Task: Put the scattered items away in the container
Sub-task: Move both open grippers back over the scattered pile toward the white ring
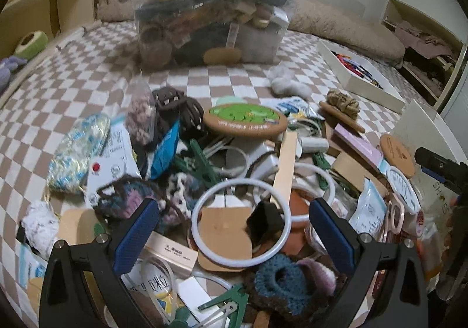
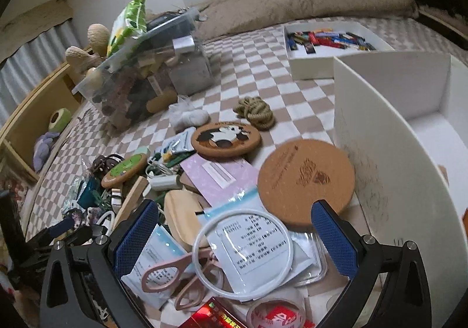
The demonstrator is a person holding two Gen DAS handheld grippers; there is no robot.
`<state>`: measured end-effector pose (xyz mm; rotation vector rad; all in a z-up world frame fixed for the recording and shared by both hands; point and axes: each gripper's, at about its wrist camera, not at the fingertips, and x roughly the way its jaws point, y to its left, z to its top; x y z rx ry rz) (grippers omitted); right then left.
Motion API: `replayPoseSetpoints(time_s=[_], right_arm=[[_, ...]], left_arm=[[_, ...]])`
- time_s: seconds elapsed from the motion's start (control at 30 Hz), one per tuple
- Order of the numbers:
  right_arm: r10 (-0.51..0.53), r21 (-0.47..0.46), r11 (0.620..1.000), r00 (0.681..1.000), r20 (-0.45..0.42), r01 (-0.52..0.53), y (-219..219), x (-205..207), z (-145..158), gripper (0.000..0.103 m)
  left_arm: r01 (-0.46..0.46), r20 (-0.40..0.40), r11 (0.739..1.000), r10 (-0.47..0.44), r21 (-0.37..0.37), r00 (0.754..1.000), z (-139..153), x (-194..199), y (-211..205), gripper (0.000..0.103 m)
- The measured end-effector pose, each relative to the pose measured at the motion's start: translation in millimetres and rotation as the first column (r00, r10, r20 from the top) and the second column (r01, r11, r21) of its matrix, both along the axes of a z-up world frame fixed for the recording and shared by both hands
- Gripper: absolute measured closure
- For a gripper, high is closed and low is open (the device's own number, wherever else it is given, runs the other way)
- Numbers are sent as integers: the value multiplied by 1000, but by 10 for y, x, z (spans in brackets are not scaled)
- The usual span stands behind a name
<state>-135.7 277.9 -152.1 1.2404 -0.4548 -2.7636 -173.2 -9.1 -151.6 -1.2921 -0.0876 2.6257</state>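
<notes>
My left claw (image 1: pixel 234 235) hangs released over the clutter on the checkered bed (image 1: pixel 87 64), its blue pads (image 1: pixel 137 231) spread wide either side of a white ring (image 1: pixel 241 219) without touching it. Beyond the ring lie a wooden stick (image 1: pixel 285 164) and a green coaster (image 1: pixel 244 120). The clear bin (image 1: pixel 210 17), already heaped full, stands well beyond the coaster.

My right claw (image 2: pixel 234 235) is likewise released, empty, above a second white ring (image 2: pixel 242 252) resting on paper packets. Pink scissors (image 2: pixel 175 272) lie partly under that ring; a cork disc (image 2: pixel 305 180) lies just beyond it, touching the white box (image 2: pixel 380 152). A panda coaster (image 2: pixel 225 137) and a rope knot (image 2: pixel 256 113) lie farther off.
</notes>
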Motion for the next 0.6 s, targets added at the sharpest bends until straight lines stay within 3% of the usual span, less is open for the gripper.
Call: replayPoseSetpoints(time_s=[0.17, 0.33, 0.6], right_arm=[[14, -12, 1000, 1000, -18, -15, 2, 49, -45, 0], [32, 50, 998, 998, -48, -30, -73, 79, -52, 0], [36, 39, 999, 999, 18, -37, -56, 45, -201, 0]], left_arm=[[29, 40, 999, -31, 45, 999, -72, 11, 25, 0], [23, 57, 999, -25, 32, 998, -154, -39, 51, 0], [25, 88, 999, -29, 38, 996, -252, -117, 91, 0]])
